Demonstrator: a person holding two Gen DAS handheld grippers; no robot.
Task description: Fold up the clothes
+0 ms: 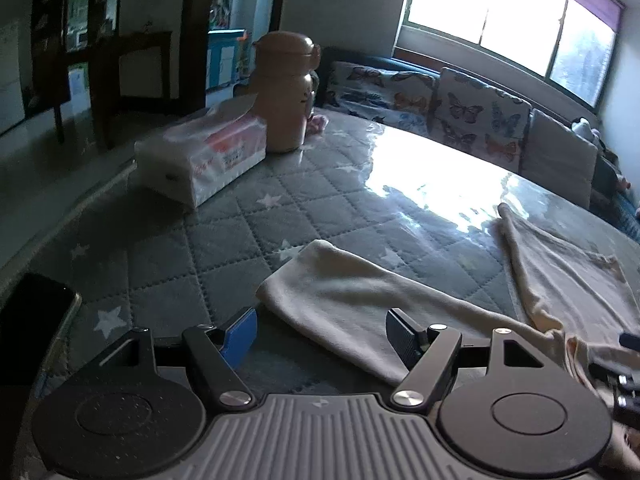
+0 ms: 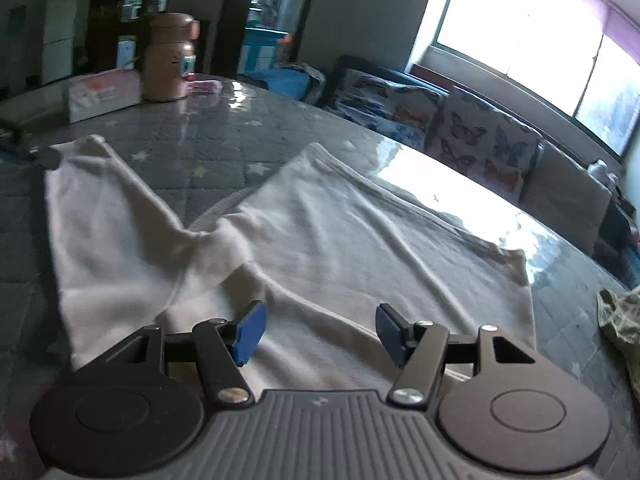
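Observation:
A cream-white garment (image 2: 344, 240) lies spread flat on the grey quilted star-pattern table (image 2: 192, 148). One long sleeve (image 2: 108, 232) stretches out to the left; in the left wrist view this sleeve (image 1: 352, 300) lies just ahead of my left gripper (image 1: 324, 336), which is open and empty above its cuff end. The garment's body (image 1: 568, 272) shows at the right there. My right gripper (image 2: 318, 332) is open and empty, low over the garment's near part.
A tissue pack (image 1: 204, 156) and a tan bottle (image 1: 286, 92) stand at the table's far left. A dark phone (image 1: 36, 320) lies at the near left edge. A patterned cloth (image 2: 624, 320) lies at the right. A butterfly-print sofa (image 1: 460, 112) runs behind the table.

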